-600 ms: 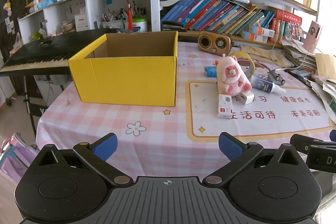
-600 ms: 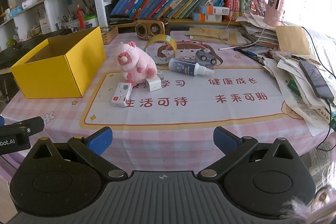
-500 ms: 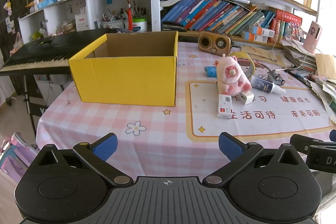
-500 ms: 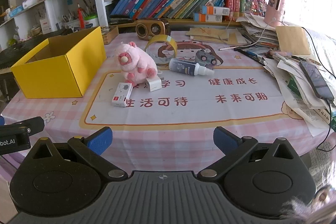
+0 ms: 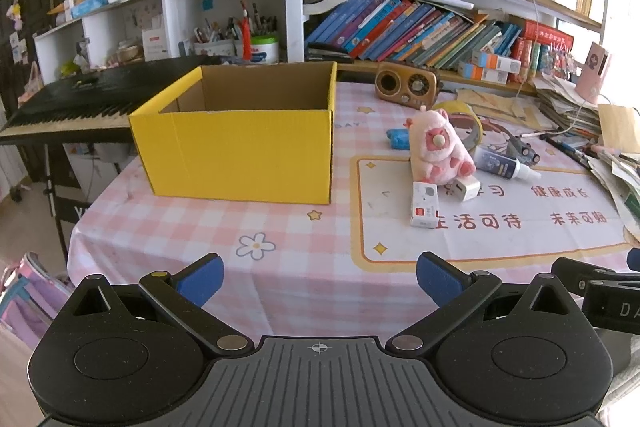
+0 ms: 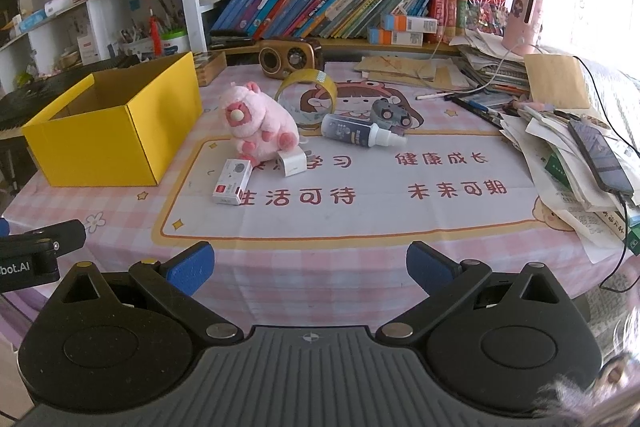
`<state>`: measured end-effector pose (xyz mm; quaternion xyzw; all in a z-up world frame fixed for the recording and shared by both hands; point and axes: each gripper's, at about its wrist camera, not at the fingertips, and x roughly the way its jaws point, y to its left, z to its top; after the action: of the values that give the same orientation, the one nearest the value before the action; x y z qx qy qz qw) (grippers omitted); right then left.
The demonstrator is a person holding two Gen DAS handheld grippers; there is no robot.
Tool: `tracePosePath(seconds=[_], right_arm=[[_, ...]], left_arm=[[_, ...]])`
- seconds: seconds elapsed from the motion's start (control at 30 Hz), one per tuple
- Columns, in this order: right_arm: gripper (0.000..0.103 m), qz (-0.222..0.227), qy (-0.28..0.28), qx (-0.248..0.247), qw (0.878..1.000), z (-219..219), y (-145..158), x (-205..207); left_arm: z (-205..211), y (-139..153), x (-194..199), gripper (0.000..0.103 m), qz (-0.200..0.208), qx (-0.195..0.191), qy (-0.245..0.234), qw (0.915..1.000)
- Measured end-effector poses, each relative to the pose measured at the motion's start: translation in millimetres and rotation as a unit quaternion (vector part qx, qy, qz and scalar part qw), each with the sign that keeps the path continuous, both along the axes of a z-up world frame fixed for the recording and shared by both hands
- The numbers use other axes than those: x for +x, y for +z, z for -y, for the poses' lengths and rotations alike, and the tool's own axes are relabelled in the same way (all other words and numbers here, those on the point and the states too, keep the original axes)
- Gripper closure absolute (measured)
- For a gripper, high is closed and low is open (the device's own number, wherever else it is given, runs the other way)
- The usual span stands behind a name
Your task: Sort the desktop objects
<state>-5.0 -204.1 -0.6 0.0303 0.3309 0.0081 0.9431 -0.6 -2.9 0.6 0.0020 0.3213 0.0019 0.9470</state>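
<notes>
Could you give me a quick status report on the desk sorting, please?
Left gripper and right gripper open, empty. Pink plush toy and small white box on mat; yellow box empty. Path clear.

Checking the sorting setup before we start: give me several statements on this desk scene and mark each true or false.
1. The yellow cardboard box has nothing visible inside. True.
2. The pink plush toy lies in the box. False: it sits on the table mat.
3. The left gripper is open and holds nothing. True.
4. The right gripper grips the white spray bottle. False: it is open; the bottle lies on the mat.
</notes>
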Motion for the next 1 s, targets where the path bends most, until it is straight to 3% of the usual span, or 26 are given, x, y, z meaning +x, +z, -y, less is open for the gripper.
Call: tracePosePath(seconds=[1.0], right_arm=[[0.000, -0.001, 0.000, 0.000, 1.000, 1.5, 0.1, -0.3]], left_arm=[[2.1, -0.7, 3.5, 0.000, -0.006, 0.005, -0.006, 1.0000]])
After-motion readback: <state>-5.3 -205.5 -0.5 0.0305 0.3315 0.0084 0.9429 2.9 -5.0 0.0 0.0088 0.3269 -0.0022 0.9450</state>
